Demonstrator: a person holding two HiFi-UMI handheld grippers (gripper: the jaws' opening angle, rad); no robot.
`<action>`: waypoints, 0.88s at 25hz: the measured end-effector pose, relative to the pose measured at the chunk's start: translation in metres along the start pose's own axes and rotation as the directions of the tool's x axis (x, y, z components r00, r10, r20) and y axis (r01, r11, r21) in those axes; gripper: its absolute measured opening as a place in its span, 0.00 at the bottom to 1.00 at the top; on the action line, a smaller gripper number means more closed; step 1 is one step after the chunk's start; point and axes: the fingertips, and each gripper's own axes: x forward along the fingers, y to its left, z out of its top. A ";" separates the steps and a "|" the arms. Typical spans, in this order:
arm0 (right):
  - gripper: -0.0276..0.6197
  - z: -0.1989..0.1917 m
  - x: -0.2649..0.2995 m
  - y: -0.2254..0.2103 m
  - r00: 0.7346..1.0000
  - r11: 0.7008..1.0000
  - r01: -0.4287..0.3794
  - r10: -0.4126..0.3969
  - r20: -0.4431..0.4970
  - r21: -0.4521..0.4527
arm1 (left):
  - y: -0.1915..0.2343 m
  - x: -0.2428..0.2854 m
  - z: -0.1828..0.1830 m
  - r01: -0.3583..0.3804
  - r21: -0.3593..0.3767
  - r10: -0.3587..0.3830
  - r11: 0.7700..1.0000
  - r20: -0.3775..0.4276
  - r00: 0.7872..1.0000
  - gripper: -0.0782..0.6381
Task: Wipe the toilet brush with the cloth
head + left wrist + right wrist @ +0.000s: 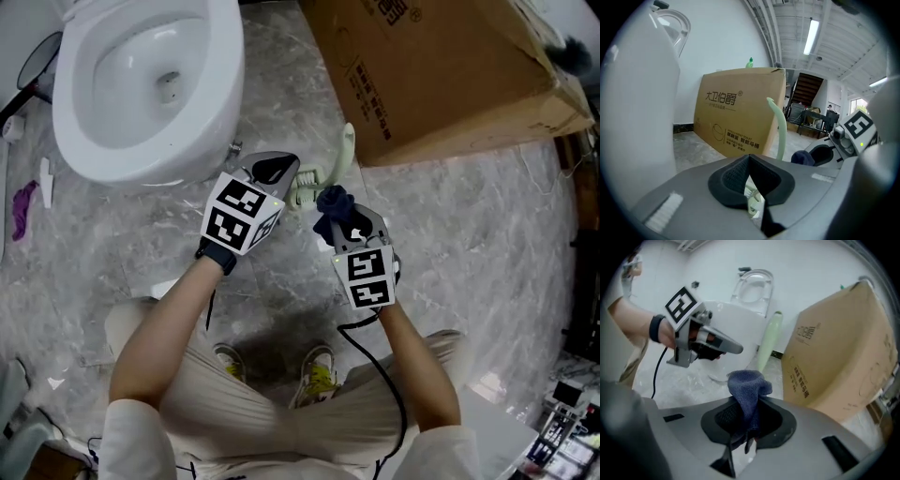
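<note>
Grey marble floor (pixel 487 234). A cardboard box (pixel 441 75) stands well beyond both sets of fingertips. The white toilet (pixel 141 84) sits left of the left gripper (pixel 284 178). Its jaws pinch tight on the pale green toilet brush (pixel 780 131), whose handle rises past the tips. The right gripper (pixel 745 425) clamps a dark blue cloth (pixel 746 385). The cloth bunches above its tips, just beside the brush.
</note>
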 end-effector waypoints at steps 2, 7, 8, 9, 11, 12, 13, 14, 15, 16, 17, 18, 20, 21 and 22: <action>0.15 0.011 -0.012 -0.014 0.997 0.983 0.038 -0.049 0.058 0.182 | -0.002 0.002 0.003 0.005 0.004 -0.005 1.000 0.008 1.000 0.11; 0.15 0.057 -0.050 -0.041 0.960 0.919 0.055 -0.156 0.231 0.390 | -0.001 0.004 0.008 0.003 -0.030 -0.002 1.000 0.028 1.000 0.11; 0.15 0.066 -0.056 -0.044 0.948 0.921 0.067 -0.178 0.263 0.383 | -0.002 0.003 0.006 0.004 -0.024 -0.003 1.000 0.025 1.000 0.11; 0.15 0.075 -0.061 -0.046 0.935 0.925 0.079 -0.198 0.293 0.371 | -0.003 0.003 0.004 0.005 -0.020 -0.005 1.000 0.023 1.000 0.11; 0.15 0.088 -0.067 -0.047 0.913 0.934 0.112 -0.232 0.336 0.339 | -0.003 0.002 0.003 0.007 -0.021 -0.007 1.000 0.022 1.000 0.11; 0.15 0.091 -0.066 -0.047 0.906 0.936 0.131 -0.247 0.343 0.327 | -0.003 0.003 0.004 0.008 -0.023 -0.008 1.000 0.023 1.000 0.11; 0.15 0.091 -0.064 -0.047 0.904 0.934 0.147 -0.260 0.339 0.324 | -0.004 0.003 0.004 0.010 -0.025 -0.009 1.000 0.023 1.000 0.11; 0.15 0.089 -0.060 -0.046 0.904 0.929 0.156 -0.271 0.330 0.335 | -0.005 0.003 0.004 0.012 -0.027 -0.011 1.000 0.022 1.000 0.11; 0.15 0.086 -0.057 -0.045 0.904 0.922 0.157 -0.279 0.323 0.354 | -0.005 0.003 0.005 0.013 -0.028 -0.012 1.000 0.022 1.000 0.11; 0.15 0.083 -0.053 -0.044 0.904 0.915 0.156 -0.284 0.319 0.373 | -0.006 0.004 0.006 0.013 -0.029 -0.013 0.999 0.023 1.000 0.11; 0.15 0.081 -0.051 -0.042 0.903 0.910 0.154 -0.287 0.318 0.384 | -0.006 0.004 0.007 0.013 -0.029 -0.013 0.999 0.026 1.000 0.11; 0.15 0.080 -0.048 -0.040 0.903 0.909 0.152 -0.287 0.318 0.387 | -0.007 0.004 0.009 0.013 -0.030 -0.013 0.999 0.031 0.999 0.11; 0.15 0.077 -0.042 -0.034 0.907 0.913 0.147 -0.277 0.316 0.380 | -0.008 0.003 0.011 0.014 -0.027 -0.013 1.000 0.036 0.999 0.11; 0.15 0.075 -0.039 -0.032 0.911 0.916 0.144 -0.271 0.312 0.375 | -0.008 0.003 0.011 0.013 -0.026 -0.012 1.000 0.036 0.999 0.11; 0.15 0.072 -0.036 -0.030 0.914 0.917 0.142 -0.265 0.306 0.372 | -0.008 0.003 0.010 0.012 -0.027 -0.011 1.000 0.035 0.999 0.11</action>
